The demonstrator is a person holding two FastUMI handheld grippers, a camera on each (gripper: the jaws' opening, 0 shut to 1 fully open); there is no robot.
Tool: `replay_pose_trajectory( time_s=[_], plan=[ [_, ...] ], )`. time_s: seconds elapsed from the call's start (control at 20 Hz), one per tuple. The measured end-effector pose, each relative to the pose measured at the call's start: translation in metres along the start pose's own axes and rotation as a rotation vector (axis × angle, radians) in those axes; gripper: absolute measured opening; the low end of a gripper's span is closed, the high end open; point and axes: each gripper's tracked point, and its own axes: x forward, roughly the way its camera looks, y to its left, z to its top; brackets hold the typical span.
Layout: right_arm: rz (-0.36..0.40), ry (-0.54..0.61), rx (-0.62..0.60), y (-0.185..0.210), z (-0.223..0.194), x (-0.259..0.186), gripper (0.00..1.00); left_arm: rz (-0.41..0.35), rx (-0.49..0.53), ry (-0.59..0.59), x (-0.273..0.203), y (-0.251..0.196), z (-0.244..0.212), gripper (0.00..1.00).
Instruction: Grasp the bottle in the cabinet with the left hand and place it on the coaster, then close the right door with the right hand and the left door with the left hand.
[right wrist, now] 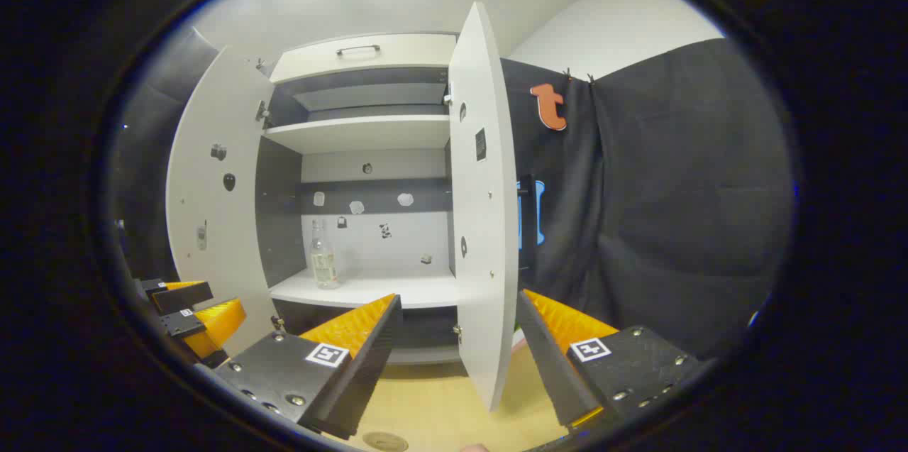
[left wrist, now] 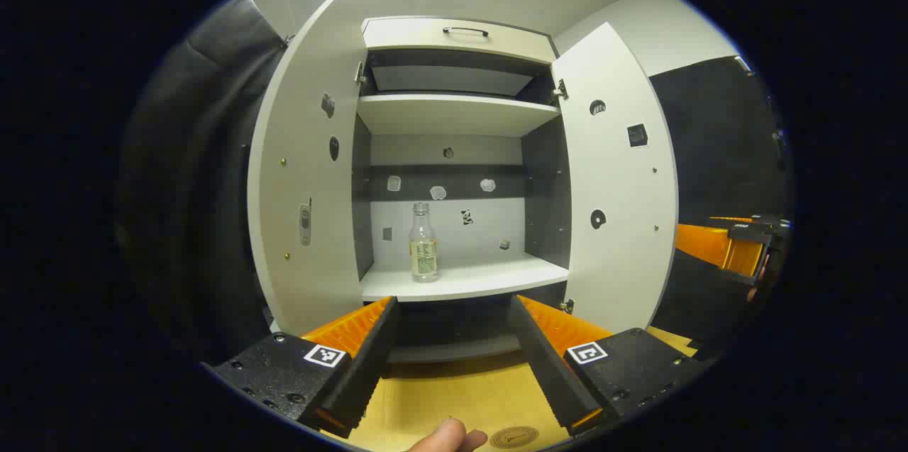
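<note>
The bottle [left wrist: 423, 243] stands upright on the lower shelf [left wrist: 482, 280] of the cabinet [left wrist: 454, 37], left of the shelf's middle and set back a little from its front edge. Its long axis is vertical, cap uppermost, clear body with a label low down. Nothing touches it.

From the left claw [left wrist: 454, 360] the bottle lies straight ahead and higher, a little left of the line between the two fingers. Those fingers are spread wide apart and carry nothing; the gap looks ample for the bottle's body. Judgement: the coming move is a forward reach with a slight rise and a small correction to the left, taking the bottle from the side across its upright axis. The left claw is the nearer and better lined up of the two.

The right claw [right wrist: 457, 360] is likewise spread wide and empty. It faces the edge of the right door [right wrist: 482, 225], which stands open between its fingers' line of sight; from here the bottle [right wrist: 323, 264] lies well off to the left.

Both doors are open; the left door [left wrist: 305, 196] is swung wide.

The left gripper view shows the coaster [left wrist: 514, 437], a round disc on the wooden tabletop [left wrist: 454, 395] below the claw, with a fingertip [left wrist: 447, 436] just beside it. The right gripper view shows the other claw low at its left, and the right door edge-on, which the left gripper view gives only as a broad face.
</note>
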Motion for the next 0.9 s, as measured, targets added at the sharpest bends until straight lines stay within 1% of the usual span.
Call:
replay_pose_trajectory(
  time_s=[0.1, 0.2, 0.35, 0.45, 0.5, 0.55, 0.7, 0.75, 0.8, 0.85, 0.9],
  plan=[
    [-0.010, -0.015, 0.009, -0.010, 0.002, -0.001, 0.98, 0.021, 0.012, 0.028, -0.001, -0.001, -0.004, 0.98],
    [-0.019, -0.035, 0.019, -0.017, 0.004, -0.007, 0.98, 0.016, -0.023, 0.064, 0.000, -0.007, -0.010, 0.98],
    [0.001, -0.053, 0.009, -0.017, 0.005, -0.017, 0.98, 0.050, -0.056, 0.063, 0.006, 0.002, -0.007, 0.98],
    [-0.012, -0.051, -0.014, -0.024, 0.005, -0.020, 0.98, 0.067, -0.043, 0.066, 0.011, 0.006, -0.006, 0.98],
    [-0.014, -0.047, -0.016, -0.024, 0.005, -0.020, 0.98, 0.066, -0.039, 0.069, 0.015, 0.007, -0.006, 0.98],
    [-0.020, -0.046, -0.009, -0.024, 0.006, -0.020, 0.93, 0.060, -0.039, 0.066, 0.019, 0.006, -0.005, 0.98],
    [-0.041, -0.048, 0.013, -0.025, 0.009, -0.016, 0.93, 0.041, -0.026, 0.039, 0.035, 0.008, 0.000, 0.98],
    [-0.056, -0.048, 0.015, -0.026, 0.010, -0.015, 0.98, 0.030, -0.019, 0.035, 0.040, 0.008, 0.001, 0.98],
    [-0.065, -0.049, 0.015, -0.025, 0.010, -0.014, 0.98, 0.018, -0.011, 0.041, 0.045, 0.007, 0.000, 0.98],
    [-0.077, -0.054, 0.013, -0.024, 0.011, -0.014, 0.93, 0.009, -0.007, 0.042, 0.051, 0.008, 0.001, 0.98],
    [-0.086, -0.056, 0.006, -0.024, 0.011, -0.014, 0.98, 0.004, -0.011, 0.039, 0.058, 0.011, 0.002, 0.98]
  ],
)
